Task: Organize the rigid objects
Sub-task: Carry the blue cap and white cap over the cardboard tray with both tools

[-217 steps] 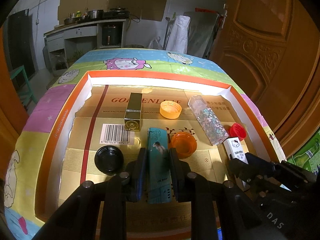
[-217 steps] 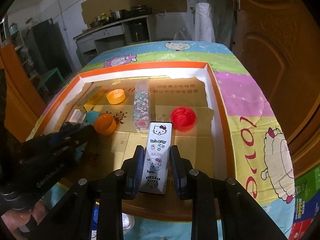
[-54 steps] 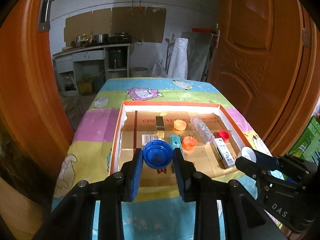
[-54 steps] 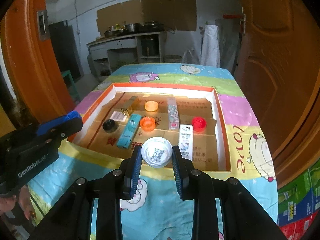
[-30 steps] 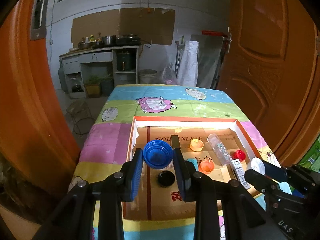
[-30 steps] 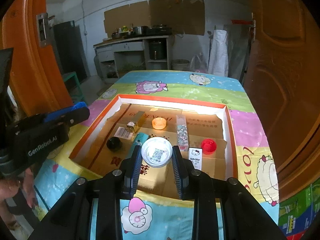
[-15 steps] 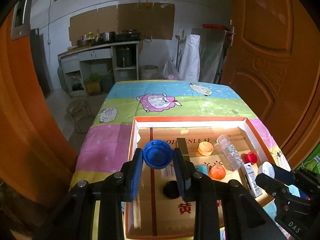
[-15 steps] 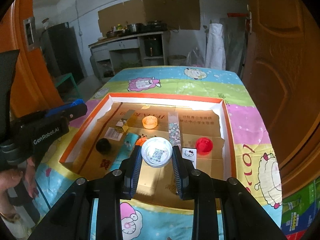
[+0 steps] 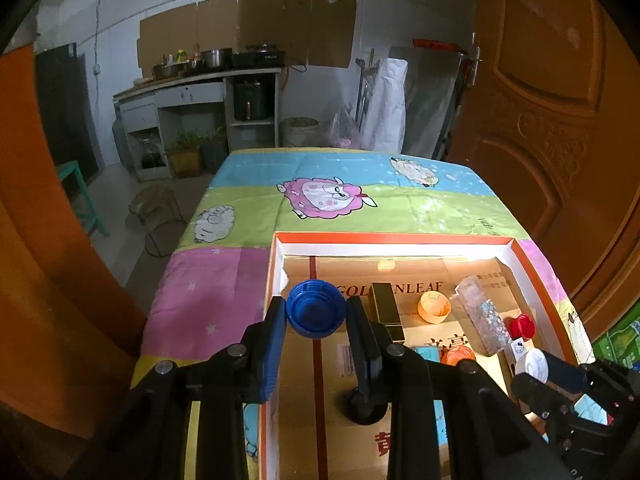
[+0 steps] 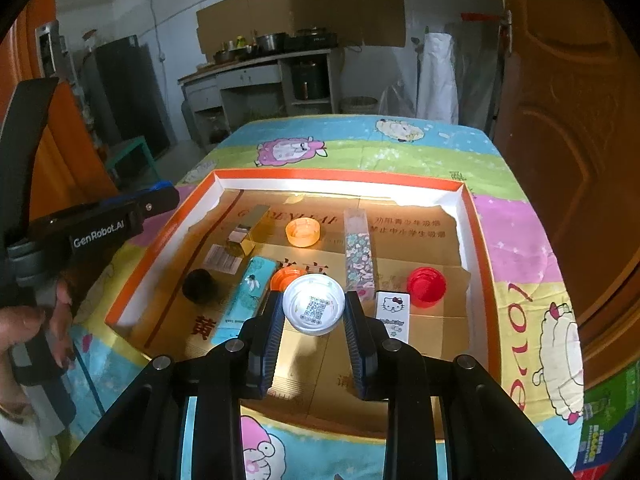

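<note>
Blue cap (image 9: 316,309), hollow facing the camera, held in left jaws; white cap (image 10: 314,309) in right.

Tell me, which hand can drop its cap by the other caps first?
Probably the right. Its tongs grip the white cap just above the orange cap, with the red cap nearby. The left tongs hold the blue cap at the box's far left edge, away from them.

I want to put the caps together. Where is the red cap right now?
In the right wrist view the red cap lies in the orange-rimmed box, near its right wall, just right of the Hello Kitty box.
</note>
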`<action>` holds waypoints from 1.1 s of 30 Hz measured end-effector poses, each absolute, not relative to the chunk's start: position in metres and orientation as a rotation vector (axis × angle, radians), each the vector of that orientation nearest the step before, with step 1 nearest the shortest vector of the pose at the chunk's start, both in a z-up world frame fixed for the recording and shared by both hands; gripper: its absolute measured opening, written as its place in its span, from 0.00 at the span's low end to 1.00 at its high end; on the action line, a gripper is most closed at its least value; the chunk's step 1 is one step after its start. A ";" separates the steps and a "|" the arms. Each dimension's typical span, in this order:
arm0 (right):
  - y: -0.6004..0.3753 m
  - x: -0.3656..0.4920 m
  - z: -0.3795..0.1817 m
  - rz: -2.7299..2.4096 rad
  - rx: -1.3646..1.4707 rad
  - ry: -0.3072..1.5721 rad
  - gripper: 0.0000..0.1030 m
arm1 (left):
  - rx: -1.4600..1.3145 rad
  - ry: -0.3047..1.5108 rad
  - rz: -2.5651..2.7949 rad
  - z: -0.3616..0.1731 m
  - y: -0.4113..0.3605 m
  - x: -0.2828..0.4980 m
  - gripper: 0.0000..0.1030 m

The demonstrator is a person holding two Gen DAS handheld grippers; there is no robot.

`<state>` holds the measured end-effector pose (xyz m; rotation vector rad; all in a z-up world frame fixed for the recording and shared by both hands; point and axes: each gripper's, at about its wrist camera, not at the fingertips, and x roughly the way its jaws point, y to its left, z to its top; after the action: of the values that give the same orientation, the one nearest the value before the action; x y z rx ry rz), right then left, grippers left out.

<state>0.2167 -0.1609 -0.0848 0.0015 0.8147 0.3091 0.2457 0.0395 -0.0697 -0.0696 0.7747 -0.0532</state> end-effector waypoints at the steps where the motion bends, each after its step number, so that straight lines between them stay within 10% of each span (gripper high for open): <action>1: -0.161 0.218 -0.086 0.311 0.002 0.819 0.30 | -0.076 0.780 -0.058 -0.071 0.040 0.248 0.30; 33: -0.161 0.238 -0.118 0.315 0.010 0.896 0.30 | -0.090 0.909 -0.100 -0.107 0.034 0.291 0.30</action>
<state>0.2378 -0.1606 -0.1180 0.0102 0.8965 0.3150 0.2908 0.0340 -0.1070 -0.0904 0.9091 -0.0996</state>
